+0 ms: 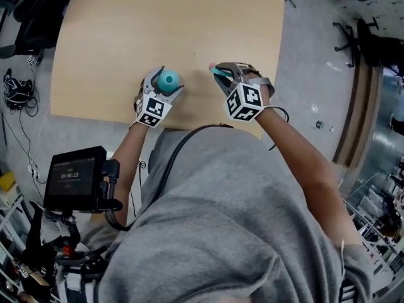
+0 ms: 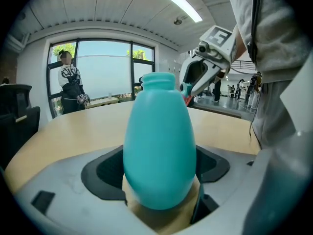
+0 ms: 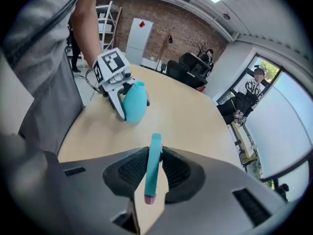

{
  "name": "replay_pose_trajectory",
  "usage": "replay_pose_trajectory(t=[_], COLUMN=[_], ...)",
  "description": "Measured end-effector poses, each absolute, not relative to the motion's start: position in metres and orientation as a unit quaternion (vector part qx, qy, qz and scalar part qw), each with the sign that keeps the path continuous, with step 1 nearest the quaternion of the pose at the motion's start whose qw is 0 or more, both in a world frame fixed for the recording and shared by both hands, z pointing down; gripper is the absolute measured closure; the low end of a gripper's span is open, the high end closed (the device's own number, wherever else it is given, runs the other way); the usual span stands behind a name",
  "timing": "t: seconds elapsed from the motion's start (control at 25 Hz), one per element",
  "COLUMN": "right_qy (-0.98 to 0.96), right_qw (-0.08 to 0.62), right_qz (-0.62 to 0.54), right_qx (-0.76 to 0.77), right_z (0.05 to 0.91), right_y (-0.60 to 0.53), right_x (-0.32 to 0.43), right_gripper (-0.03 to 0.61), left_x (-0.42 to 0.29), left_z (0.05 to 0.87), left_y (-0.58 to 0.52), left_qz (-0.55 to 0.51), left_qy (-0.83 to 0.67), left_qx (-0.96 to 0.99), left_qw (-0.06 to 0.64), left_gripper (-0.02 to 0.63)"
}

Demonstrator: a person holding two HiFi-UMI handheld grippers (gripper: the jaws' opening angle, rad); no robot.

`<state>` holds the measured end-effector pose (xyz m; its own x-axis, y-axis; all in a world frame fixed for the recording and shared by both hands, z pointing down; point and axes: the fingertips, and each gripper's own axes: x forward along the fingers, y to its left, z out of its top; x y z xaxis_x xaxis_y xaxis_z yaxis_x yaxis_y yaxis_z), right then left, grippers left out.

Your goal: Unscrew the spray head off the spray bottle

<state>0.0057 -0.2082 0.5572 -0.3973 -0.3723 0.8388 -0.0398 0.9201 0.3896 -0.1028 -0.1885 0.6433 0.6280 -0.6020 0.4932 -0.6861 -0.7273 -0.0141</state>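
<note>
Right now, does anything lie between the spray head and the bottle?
Nothing visible. Only bare table separates the spray head, clamped in the right hand-held gripper, from the bottle in the left hand-held gripper.

Grey short-sleeved shirt, black cable, checkered marker cubes

I work in a bright, evenly lit room: a ceiling strip light glares white overhead and the far windows are washed pale with daylight, so the table carries only faint, soft shadows. Both my gripper views bow hard toward dark rounded edges. The bottle near my left lens stays fairly sharp, while grey cloth nearest my right lens blurs.
</note>
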Motion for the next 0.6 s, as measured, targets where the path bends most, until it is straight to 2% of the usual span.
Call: replay_pose_trajectory(t=[0.44, 0.6], right_qy=[-0.787, -0.765], right_qw=[0.565, 0.59], right_qz=[-0.243, -0.258], right_qx=[0.041, -0.021], right_z=[0.646, 0.682], right_y=[-0.181, -0.167], right_x=[-0.006, 0.002], right_gripper=[0.483, 0.441], left_x=[-0.096, -0.1], left_z=[0.64, 0.641], left_y=[-0.187, -0.187], left_qz=[0.237, 0.238], left_qy=[-0.356, -0.362], left_qx=[0.899, 0.896], left_qw=[0.093, 0.098], left_gripper=[0.218, 0.218])
